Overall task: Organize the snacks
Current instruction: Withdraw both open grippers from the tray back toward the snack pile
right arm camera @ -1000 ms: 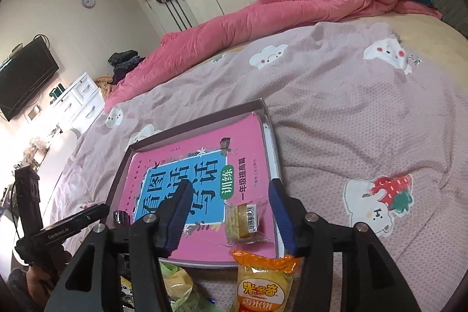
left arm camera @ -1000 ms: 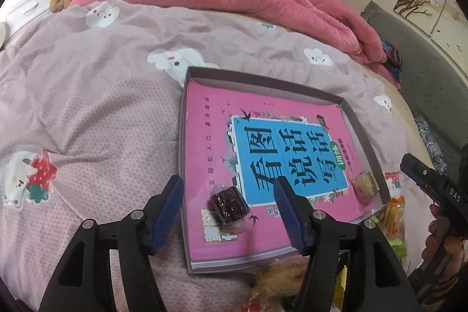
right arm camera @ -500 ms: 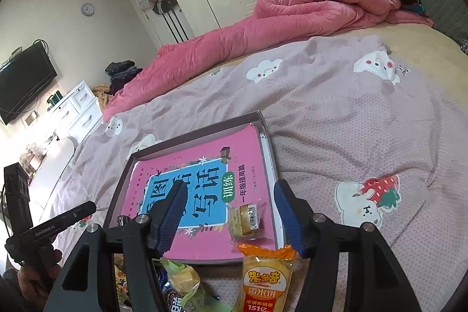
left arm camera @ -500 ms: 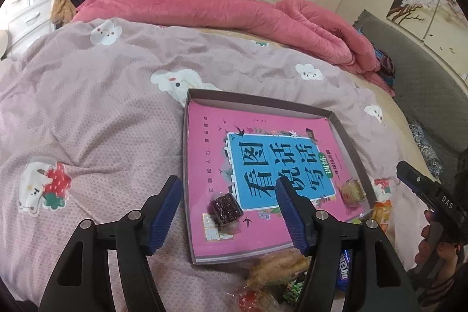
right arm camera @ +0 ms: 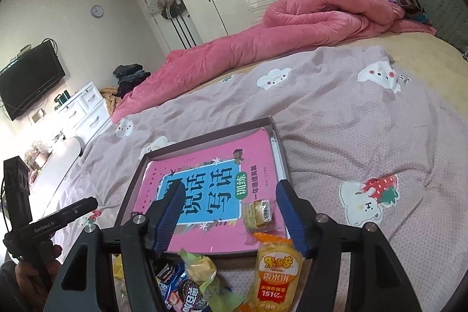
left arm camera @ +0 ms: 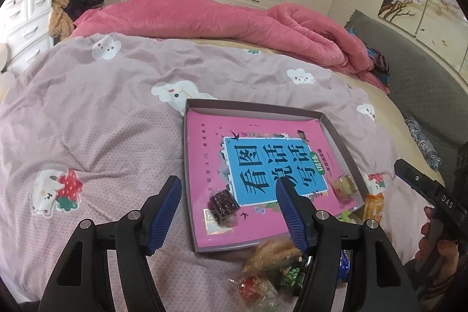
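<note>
1. Hovering above the bed, the left claw [left arm camera: 228, 212] is held released and empty, its blue pads spread wide at the lower centre of the left wrist frame; the dark wrapped snack [left arm camera: 223, 204] is framed between them, lying in the shallow box [left arm camera: 254, 109] on the pink book [left arm camera: 204, 133].
2. The right claw [right arm camera: 229, 217] is likewise held released, nothing gripped, above the yellow cracker pack [right arm camera: 259, 213] set at the box's near right corner.
3. Loose snacks are left on the bedspread [left arm camera: 87, 122] just outside the box's near edge, the orange rice-cake packet [right arm camera: 275, 274] among them, presumably to be moved in next.
4. The box is probably used as the collecting place, judging by the two snacks laid apart inside.
</note>
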`<state>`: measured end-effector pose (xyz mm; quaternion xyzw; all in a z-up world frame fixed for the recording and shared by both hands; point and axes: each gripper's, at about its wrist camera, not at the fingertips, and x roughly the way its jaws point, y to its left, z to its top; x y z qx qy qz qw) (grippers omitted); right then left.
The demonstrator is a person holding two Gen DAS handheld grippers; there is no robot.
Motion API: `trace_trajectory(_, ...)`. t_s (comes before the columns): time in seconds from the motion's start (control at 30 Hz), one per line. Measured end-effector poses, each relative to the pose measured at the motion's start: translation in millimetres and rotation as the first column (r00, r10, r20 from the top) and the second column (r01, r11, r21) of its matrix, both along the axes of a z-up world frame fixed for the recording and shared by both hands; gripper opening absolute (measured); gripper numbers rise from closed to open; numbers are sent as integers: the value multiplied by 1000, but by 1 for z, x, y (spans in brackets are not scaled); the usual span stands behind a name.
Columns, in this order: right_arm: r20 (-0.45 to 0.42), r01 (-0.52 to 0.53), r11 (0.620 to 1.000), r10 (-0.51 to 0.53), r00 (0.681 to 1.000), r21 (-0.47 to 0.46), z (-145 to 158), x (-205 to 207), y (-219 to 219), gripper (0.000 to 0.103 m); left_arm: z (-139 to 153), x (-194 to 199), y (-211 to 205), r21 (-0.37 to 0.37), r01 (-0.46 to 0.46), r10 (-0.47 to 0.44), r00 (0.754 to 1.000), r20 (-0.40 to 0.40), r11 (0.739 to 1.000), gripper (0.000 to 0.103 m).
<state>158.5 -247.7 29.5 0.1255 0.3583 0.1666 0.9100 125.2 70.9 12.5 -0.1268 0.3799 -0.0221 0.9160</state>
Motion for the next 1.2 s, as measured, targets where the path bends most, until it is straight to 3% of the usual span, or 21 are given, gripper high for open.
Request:
trace_trajectory(0.33, -6, -41, 998, 41, 999, -43, -2, -19, 15, 64, 1, -11, -3, 15, 32, -32, 999, -2, 999, 69)
trace_trajectory(0.43, -11, -55, 997, 54, 998, -54, -3, -24, 19, 64, 0, -14, -4, 10, 44, -43, 999, -8, 999, 78)
trace_trajectory(0.87, -34, -89, 993, 87, 996, -80, -8, -38, 29, 64, -6, -24, -8, 24, 84, -83, 996, -39, 996, 78)
trace_trajectory(1.07, -46, -106, 990, 102, 994, -92, -12, -43, 32, 64, -7, -31, -16, 110, 134, -129, 990, -52, 985, 78)
trace_trajectory(1.2, -57, -117, 988, 112, 992, -98, -15, -45, 34, 64, -10, -38, -22, 125, 173, -166, 984, -65, 977, 78)
